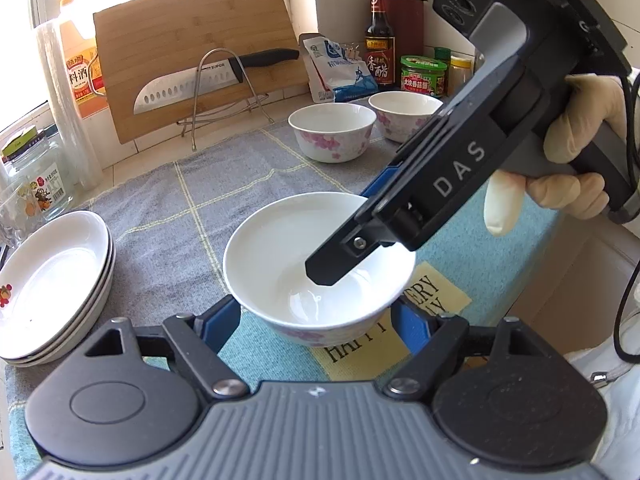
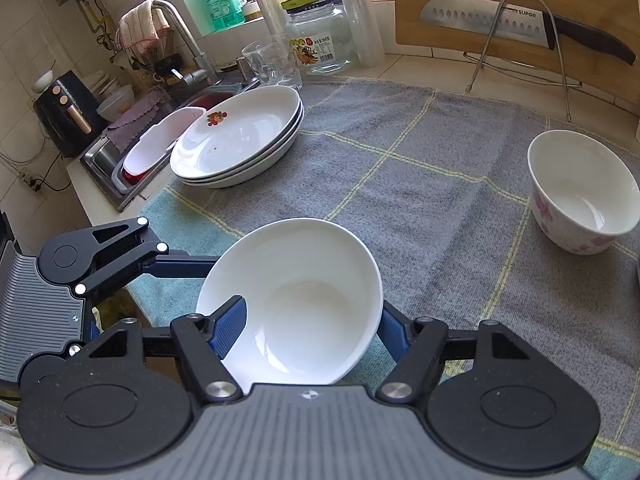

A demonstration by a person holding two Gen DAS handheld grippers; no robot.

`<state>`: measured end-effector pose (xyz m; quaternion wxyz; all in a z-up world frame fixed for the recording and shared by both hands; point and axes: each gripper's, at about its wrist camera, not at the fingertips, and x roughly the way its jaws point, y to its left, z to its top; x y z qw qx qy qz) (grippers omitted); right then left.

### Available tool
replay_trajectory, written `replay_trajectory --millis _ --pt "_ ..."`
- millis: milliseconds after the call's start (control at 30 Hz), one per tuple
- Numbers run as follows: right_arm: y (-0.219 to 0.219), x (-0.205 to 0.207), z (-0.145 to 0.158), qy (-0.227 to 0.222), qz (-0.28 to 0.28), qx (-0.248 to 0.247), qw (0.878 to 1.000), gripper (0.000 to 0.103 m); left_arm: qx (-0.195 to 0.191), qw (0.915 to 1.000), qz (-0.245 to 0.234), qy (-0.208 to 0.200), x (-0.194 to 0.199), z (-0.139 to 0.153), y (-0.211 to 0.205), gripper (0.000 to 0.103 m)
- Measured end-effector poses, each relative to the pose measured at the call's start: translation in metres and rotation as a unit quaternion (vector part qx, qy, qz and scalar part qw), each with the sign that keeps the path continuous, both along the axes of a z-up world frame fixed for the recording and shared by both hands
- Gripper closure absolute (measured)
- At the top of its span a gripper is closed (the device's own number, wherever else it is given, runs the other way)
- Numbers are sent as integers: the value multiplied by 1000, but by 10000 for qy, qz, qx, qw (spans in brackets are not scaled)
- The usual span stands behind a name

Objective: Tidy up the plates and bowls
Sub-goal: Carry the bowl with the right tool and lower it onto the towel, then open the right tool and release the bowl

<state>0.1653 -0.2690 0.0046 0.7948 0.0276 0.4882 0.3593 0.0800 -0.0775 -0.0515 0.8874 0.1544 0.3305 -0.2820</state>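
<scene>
Towel-covered counter (image 2: 440, 184), both tools around bowl (image 2: 304, 300)

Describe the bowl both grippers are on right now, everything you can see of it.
The near bowl is glossy white, ceramic by its look, with pink blossom print on the outer wall. It is empty and tilted, above the blue towel. The right gripper pinches its rim, one finger inside and one outside. The left gripper straddles it with a finger on each side; contact there is unclear.
</scene>
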Motion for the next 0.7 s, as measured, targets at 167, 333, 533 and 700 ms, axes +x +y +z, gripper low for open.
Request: replay_trajectory --millis 167,333,533,700 --pt "1 1 -2 -2 11 38 10000 24 -62 9999 -3 153 4 -4 2 20" --pt "-3 0 4 -231 -72 68 9997 5 -129 9996 -94 249 2 -1 4 14" --pt "-12 2 10 -383 -249 65 9989 2 -96 9996 -154 212 -3 12 9 13" --pt "-21 1 17 -605 -407 -15 9973 1 -178 9998 -23 117 0 25 8 13"
